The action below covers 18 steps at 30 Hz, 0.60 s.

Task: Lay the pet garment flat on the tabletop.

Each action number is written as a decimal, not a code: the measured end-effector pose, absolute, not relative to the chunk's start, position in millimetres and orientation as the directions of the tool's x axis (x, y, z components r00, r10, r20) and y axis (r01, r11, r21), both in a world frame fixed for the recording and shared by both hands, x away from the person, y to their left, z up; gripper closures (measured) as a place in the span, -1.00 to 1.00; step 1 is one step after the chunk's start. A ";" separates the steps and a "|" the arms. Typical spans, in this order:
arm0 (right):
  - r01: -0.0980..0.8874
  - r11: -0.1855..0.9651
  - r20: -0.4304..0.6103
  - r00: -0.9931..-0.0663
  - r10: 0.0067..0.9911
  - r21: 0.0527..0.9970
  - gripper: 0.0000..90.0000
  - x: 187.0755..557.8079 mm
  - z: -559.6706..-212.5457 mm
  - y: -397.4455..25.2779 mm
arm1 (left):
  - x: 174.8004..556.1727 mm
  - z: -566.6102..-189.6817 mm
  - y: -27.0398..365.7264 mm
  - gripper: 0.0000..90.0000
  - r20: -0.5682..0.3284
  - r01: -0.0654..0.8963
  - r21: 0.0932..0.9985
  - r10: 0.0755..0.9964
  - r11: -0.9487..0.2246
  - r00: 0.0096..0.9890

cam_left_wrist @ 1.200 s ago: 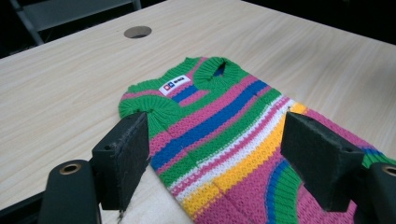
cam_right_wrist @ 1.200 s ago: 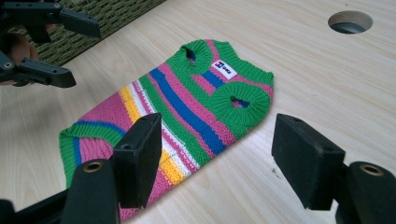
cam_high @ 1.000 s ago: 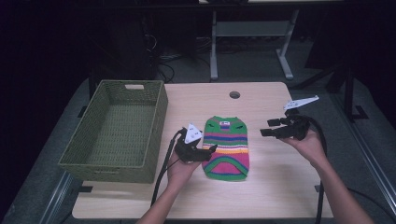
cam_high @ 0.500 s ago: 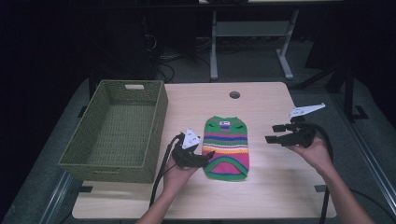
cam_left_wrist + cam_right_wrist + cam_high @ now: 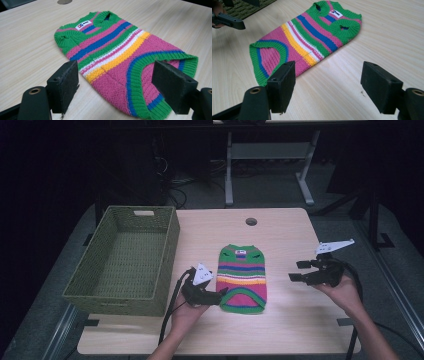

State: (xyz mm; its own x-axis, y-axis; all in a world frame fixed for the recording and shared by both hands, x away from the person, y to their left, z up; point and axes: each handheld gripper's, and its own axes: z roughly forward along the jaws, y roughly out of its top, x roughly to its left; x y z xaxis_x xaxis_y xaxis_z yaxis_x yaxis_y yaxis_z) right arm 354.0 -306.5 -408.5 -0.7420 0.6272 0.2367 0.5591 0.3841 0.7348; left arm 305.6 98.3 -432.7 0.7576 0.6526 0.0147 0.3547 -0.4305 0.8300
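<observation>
- Dark room all round: metal table legs and loose cables stand on the grey floor at 12 o'clock beyond the pale wood-grain table (image 5: 290, 320), which has a round cable hole (image 5: 251, 221) near its far edge.
- Woven green basket (image 5: 80, 287) sits at 9 o'clock on the table, nothing in it.
- Striped knit sweater (image 5: 243, 277), small as for a pet, lies flat at table centre, neck and label toward 12 o'clock, green hem toward 6.
- It looks light, soft and limp; the knit should grip well, but it will likely sag and fold once lifted.
- Best holds, I judge: the ribbed hem (image 5: 160, 105) or the thick neck band (image 5: 325, 6), pinching both layers.
- Left gripper (image 5: 220, 295) sits at the hem's 8 o'clock corner, jaws apart, straddling that edge without clamping.
- Right gripper (image 5: 299, 270) hovers at 3 o'clock, well apart from the sweater, jaws apart and empty.
</observation>
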 end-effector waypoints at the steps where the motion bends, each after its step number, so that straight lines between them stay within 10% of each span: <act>1: 0.557 0.381 0.236 -0.742 0.627 0.737 -0.39 352.7 -409.4 -307.7 | 304.9 -432.4 98.8 -0.53 0.022 0.348 0.830 0.649 -0.436 0.760; 18: 0.571 0.365 0.228 -0.715 0.661 0.735 -0.40 322.8 -429.9 -328.8 | 281.5 -438.4 104.4 -0.58 0.037 0.327 0.823 0.619 -0.464 0.784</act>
